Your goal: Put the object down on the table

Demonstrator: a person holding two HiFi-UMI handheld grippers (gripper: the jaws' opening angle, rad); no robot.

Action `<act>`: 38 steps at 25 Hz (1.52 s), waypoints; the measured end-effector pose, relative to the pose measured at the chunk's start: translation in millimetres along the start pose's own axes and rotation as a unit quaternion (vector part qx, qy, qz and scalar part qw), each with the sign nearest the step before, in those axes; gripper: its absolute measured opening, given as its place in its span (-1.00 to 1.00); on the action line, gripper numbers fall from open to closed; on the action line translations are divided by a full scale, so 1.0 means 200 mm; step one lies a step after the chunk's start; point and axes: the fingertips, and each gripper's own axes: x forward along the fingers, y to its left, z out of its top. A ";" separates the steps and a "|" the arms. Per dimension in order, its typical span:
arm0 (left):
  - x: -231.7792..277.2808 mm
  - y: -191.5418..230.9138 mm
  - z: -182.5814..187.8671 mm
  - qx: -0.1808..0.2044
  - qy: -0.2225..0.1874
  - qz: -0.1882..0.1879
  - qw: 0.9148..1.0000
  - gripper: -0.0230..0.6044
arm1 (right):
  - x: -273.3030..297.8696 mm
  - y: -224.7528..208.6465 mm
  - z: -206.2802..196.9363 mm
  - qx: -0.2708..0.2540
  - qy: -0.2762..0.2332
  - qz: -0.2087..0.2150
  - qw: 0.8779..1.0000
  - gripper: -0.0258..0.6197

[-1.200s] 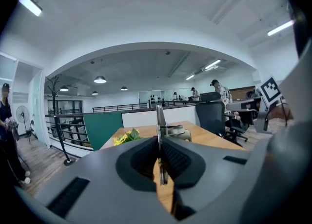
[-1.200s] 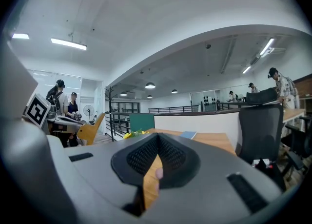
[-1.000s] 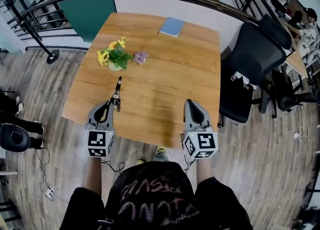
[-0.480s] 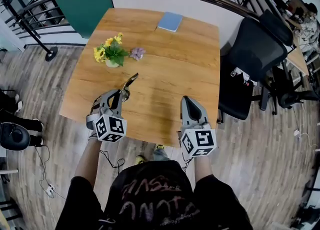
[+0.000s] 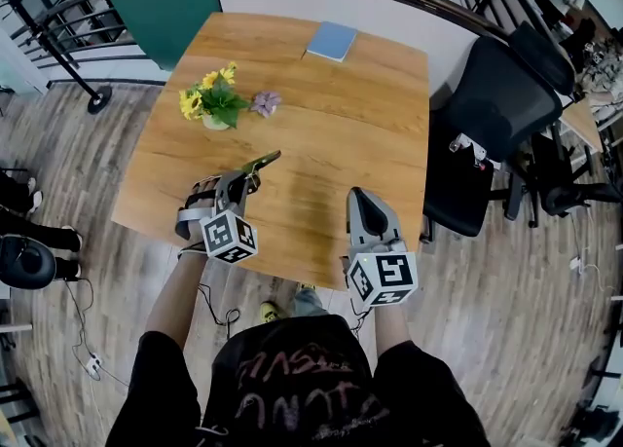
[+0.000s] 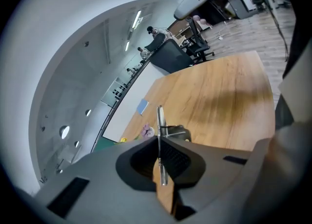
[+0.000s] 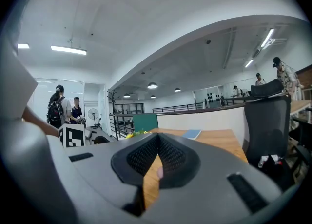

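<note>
- Since a second ago, the left gripper (image 5: 245, 178) has been rolled sideways. The slim metal tool (image 5: 265, 159) is clamped in its jaws and is now pointed rightward over the near-left part of the table (image 5: 331, 114).
- The right gripper (image 5: 358, 200) is seen closed and empty by the near edge.
- The shirt print cannot be read.

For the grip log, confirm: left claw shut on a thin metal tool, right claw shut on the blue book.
Wrong on the right claw: the right gripper view shows it shut on nothing. The blue book lies on the table. The left claw does grip the thin metal tool.
</note>
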 end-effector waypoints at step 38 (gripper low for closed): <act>0.53 -0.59 -0.39 0.071 0.120 -0.116 0.983 -0.76 | 0.07 -0.13 -0.23 0.008 0.081 -0.006 0.997 -0.91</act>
